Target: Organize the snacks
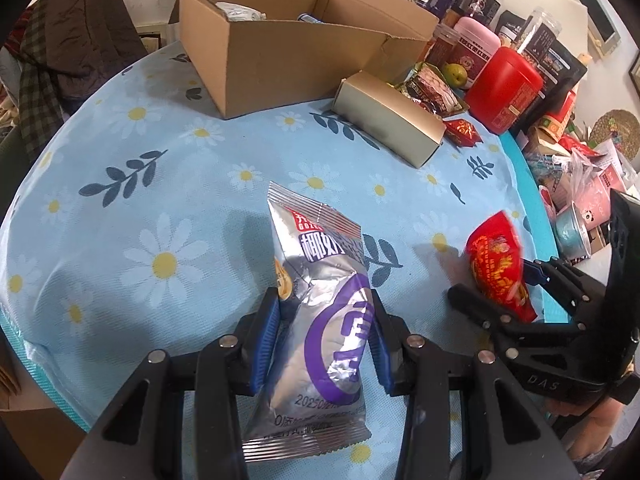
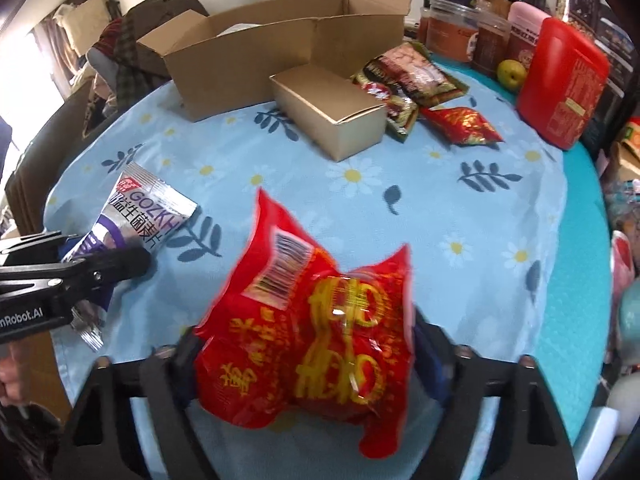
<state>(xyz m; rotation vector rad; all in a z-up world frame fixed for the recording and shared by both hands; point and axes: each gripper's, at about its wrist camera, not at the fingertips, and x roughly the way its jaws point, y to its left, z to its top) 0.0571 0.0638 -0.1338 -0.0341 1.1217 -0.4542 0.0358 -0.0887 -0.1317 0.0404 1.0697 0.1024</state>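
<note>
The left gripper [image 1: 326,340] clamps the crinkly silver-and-purple foil snack packet [image 1: 316,312]; the right gripper [image 2: 306,364], jaws pressed around the glossy red-and-gold snack pouch [image 2: 308,320], should grip firmly, then carry both clear of the small gold box [image 2: 328,114] into the open brown cardboard box [image 2: 240,64].

Left gripper [image 1: 326,336] angles steeply down toward the table, blue pads [image 1: 266,344] pinched on the sides of a silver-and-purple snack packet [image 1: 320,320]. Right gripper [image 2: 308,354] sits just to its right, also tilted down, black fingers [image 2: 430,344] flanking a red snack packet [image 2: 312,320], pads against its sides. Bit of a hand [image 1: 592,424] visible behind the right gripper's body.
</note>
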